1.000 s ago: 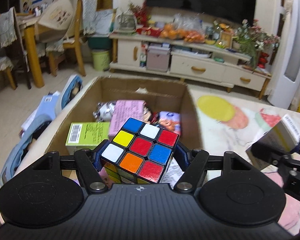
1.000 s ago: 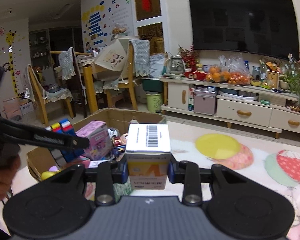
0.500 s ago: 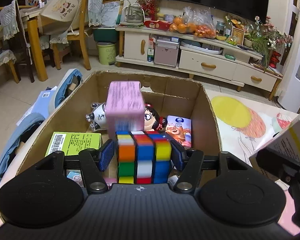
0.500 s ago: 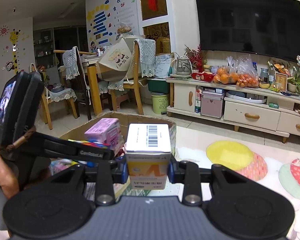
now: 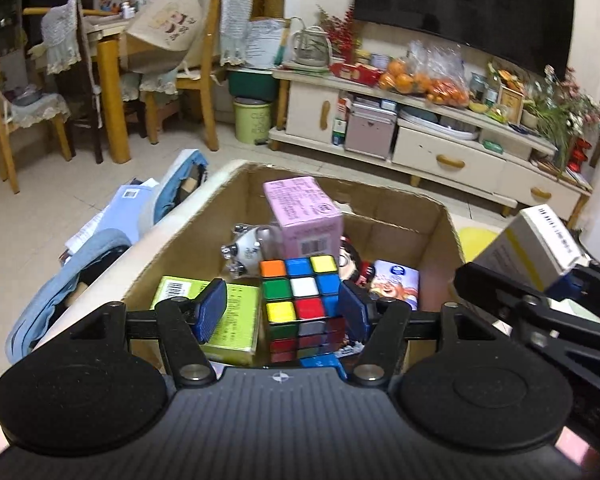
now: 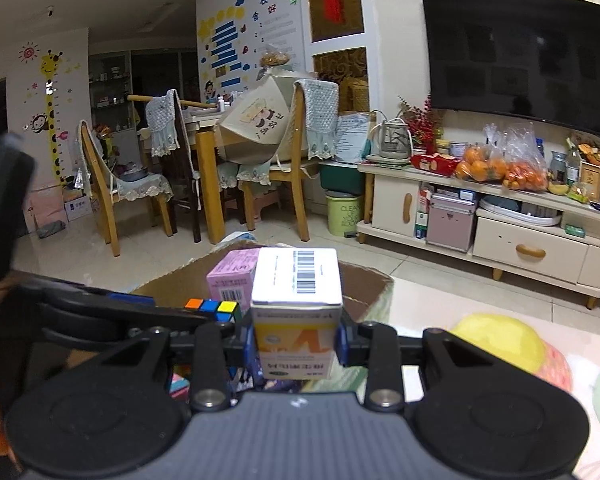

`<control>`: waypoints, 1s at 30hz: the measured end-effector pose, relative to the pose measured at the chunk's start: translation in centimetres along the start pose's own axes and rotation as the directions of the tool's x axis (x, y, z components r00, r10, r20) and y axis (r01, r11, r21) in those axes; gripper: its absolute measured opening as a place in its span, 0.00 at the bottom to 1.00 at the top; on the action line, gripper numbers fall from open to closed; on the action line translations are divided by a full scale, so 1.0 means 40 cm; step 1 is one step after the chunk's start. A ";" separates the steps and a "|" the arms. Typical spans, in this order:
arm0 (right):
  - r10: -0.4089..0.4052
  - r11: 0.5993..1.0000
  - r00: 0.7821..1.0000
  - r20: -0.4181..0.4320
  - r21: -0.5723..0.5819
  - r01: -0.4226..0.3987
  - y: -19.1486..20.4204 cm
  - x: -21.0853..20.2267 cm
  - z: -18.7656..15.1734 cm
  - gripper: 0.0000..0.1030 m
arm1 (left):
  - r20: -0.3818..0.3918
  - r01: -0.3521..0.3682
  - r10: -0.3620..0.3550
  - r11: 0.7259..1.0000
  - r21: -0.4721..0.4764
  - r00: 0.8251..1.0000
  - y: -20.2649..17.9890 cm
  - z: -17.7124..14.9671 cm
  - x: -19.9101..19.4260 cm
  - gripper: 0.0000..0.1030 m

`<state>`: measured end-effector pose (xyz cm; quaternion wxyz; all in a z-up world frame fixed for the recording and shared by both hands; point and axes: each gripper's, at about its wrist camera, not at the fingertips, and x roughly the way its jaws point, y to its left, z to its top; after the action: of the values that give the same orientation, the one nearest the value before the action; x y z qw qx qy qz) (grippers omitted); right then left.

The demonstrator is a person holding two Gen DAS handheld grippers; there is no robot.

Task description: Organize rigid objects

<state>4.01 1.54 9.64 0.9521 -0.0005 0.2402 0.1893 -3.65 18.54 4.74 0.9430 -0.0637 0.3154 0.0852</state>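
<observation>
A colourful puzzle cube (image 5: 300, 286) sits low inside the open cardboard box (image 5: 396, 232). It lies between the fingers of my left gripper (image 5: 282, 312), whose jaws are opening. The left pad (image 5: 210, 308) stands clear of the cube, and the right pad is close against its side. My right gripper (image 6: 296, 340) is shut on a white-and-orange carton (image 6: 296, 280) with a barcode on top. It holds the carton upright just above the box's near right rim. The same carton (image 5: 528, 244) shows at the right in the left wrist view. The cube's top (image 6: 210, 305) shows just left of the carton.
The box also holds a pink carton (image 5: 300, 216), a green carton (image 5: 236, 320), a silver toy (image 5: 246, 250) and cartoon packs (image 5: 394, 284). Blue bags (image 5: 100, 240) lie left of the box. A fruit-patterned cloth (image 6: 500, 340) covers the table at the right. Chairs and a TV cabinet stand beyond.
The left gripper carried the cube down into the box, then spread its jaws, so the left pad has come off the cube. The right gripper brought its carton leftwards, closer to the box.
</observation>
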 end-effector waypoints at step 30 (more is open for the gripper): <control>-0.266 0.935 0.963 -0.039 0.232 0.268 -0.033 -0.157 -0.065 0.81 | 0.090 0.047 -0.045 0.999 -0.027 0.995 -0.014 -0.024 -0.102 1.00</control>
<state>-1.82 -2.17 10.12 0.9615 0.0787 0.2617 0.0287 -7.32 17.34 6.49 0.9568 -0.0807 0.2702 0.0708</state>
